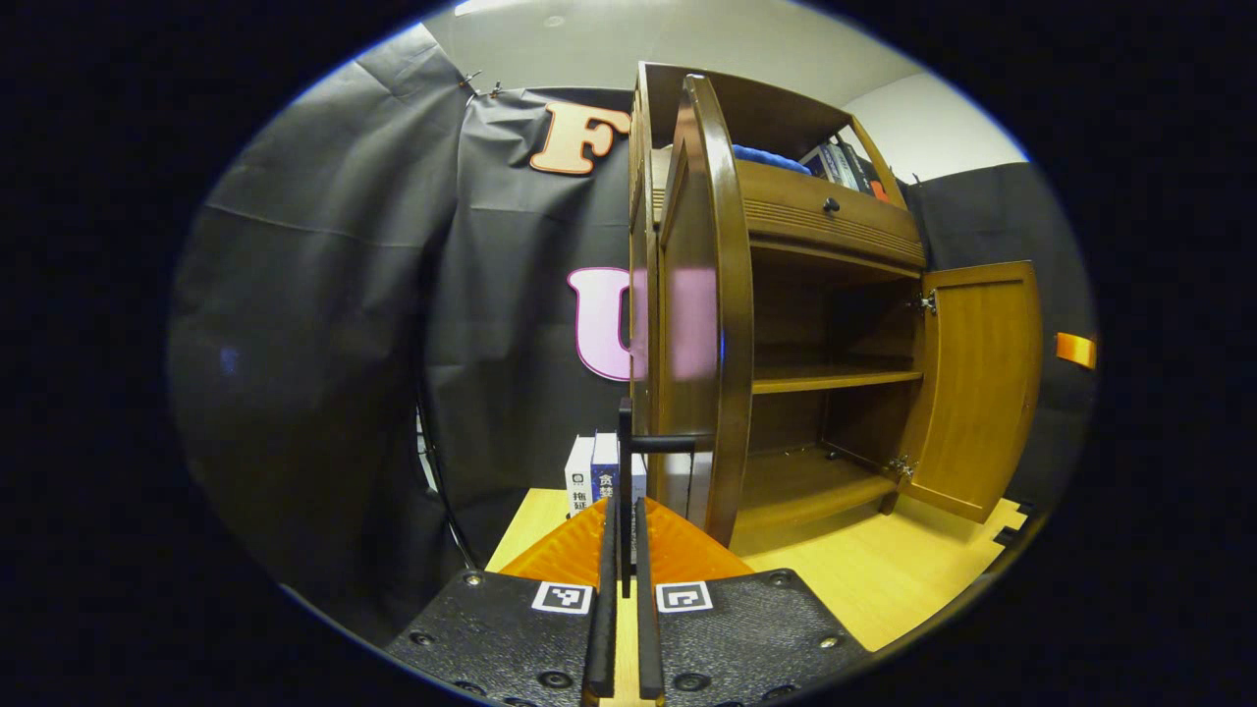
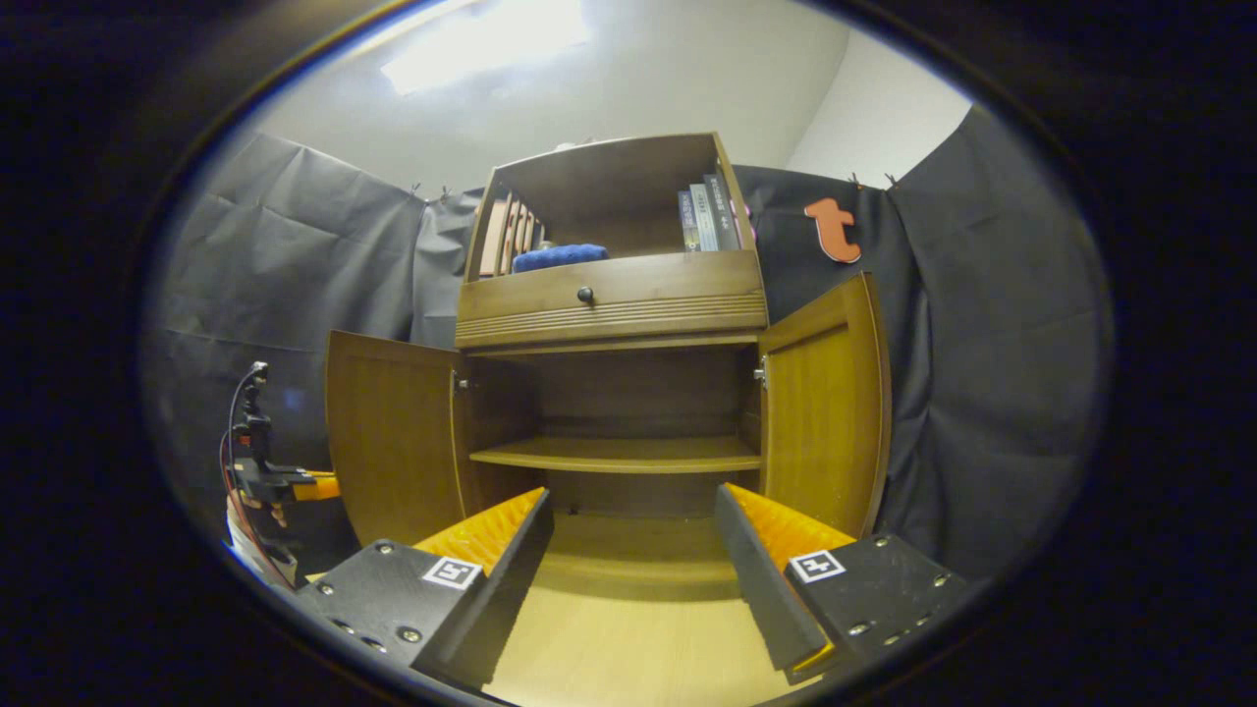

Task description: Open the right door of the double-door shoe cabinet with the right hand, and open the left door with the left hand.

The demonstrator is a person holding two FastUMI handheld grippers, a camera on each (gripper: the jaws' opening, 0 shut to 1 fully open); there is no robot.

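Both cabinet (image 2: 611, 295) doors swung open; left gripper (image 1: 623, 550) jaws clamp left door's handle (image 1: 656, 444); right gripper (image 2: 633, 550) jaws wide, empty

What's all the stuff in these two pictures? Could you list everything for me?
Shoe cabinet: one, brown wood, standing on the floor.
Left door: one, brown, swung open.
Right door: one, brown, swung open.
Door handle: one, dark, on the left door.
Drawer knob: one, dark, middle of the drawer.
Blue cloth: one, on the top shelf.
Books: several, upright, top shelf right.
Boxes: two, white and blue, beside the cabinet.
Floor: light wood.
Left claw: shut on the door handle.
Right claw: open, facing the cabinet.
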